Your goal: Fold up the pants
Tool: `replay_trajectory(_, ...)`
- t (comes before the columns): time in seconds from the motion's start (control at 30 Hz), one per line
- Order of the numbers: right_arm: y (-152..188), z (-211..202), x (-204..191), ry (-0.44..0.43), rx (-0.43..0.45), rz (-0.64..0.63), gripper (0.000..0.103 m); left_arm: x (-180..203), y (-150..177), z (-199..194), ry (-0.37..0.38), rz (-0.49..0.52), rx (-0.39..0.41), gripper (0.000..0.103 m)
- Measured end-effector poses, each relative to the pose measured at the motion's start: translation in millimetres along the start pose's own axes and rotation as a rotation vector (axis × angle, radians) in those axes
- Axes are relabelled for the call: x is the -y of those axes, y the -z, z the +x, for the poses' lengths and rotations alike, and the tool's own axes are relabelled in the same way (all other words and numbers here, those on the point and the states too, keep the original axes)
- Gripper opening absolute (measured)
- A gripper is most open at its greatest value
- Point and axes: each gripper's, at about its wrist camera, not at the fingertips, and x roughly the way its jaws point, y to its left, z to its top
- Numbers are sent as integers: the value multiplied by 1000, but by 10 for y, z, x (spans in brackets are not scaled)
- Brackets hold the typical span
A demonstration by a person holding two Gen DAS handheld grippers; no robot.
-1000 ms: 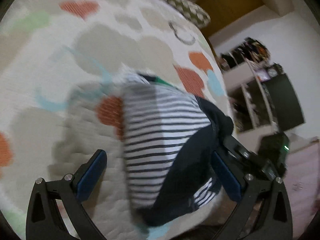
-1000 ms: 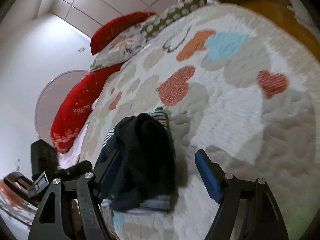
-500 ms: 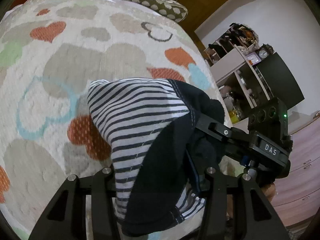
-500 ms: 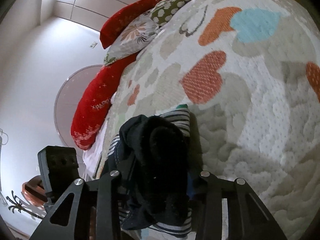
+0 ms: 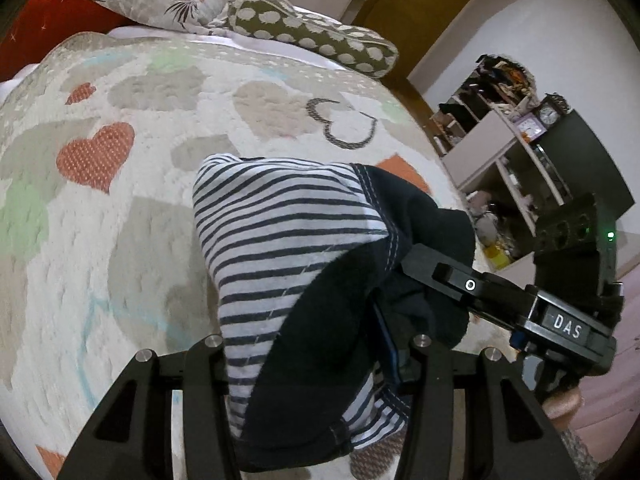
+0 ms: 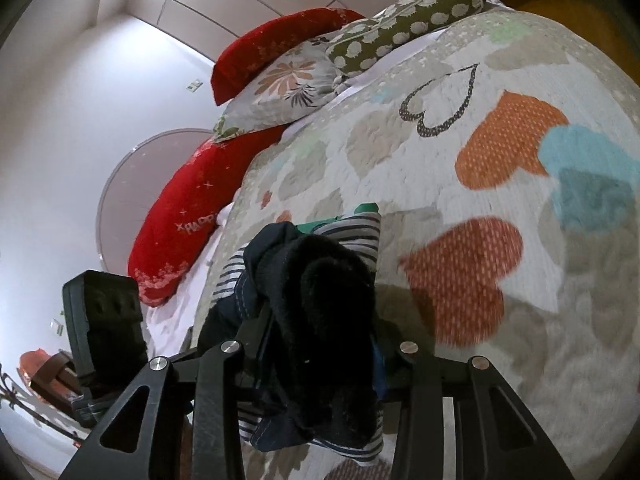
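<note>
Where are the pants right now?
The pants fill the middle of both wrist views, bunched and clamped between the left gripper and right gripper, over the near edge of the heart-print quilt.

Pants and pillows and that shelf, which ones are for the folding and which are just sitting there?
For the folding:
striped pants
left tool, shut on them
right tool, shut on them
heart quilt underneath

Just sitting there:
spotted pillow
flowered pillow
red cushions
cluttered shelf
</note>
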Motion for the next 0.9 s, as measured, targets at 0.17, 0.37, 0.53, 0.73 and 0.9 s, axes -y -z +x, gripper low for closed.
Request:
replay_trajectory(0.17, -88, 203, 104, 38, -19, 11, 41, -136, 4, 175, -55, -36, -28, 62)
replay_trajectory(0.37, -10, 286, 325, 121, -18, 77, 51, -330, 86, 116, -38, -140, -54, 76)
replay_trajectory(0.53, -53, 25, 207, 173, 68, 42, 58, -328, 141, -308, -81, -152, 52, 76)
replay_trajectory(0.73, -18, -282, -115, 15, 135, -9, 55, -170, 362, -479, -33, -123, 99, 76)
replay_trajectory(0.9, 147, -36, -54, -95, 37, 93, 53, -147, 575, -58, -50, -135, -34, 76)
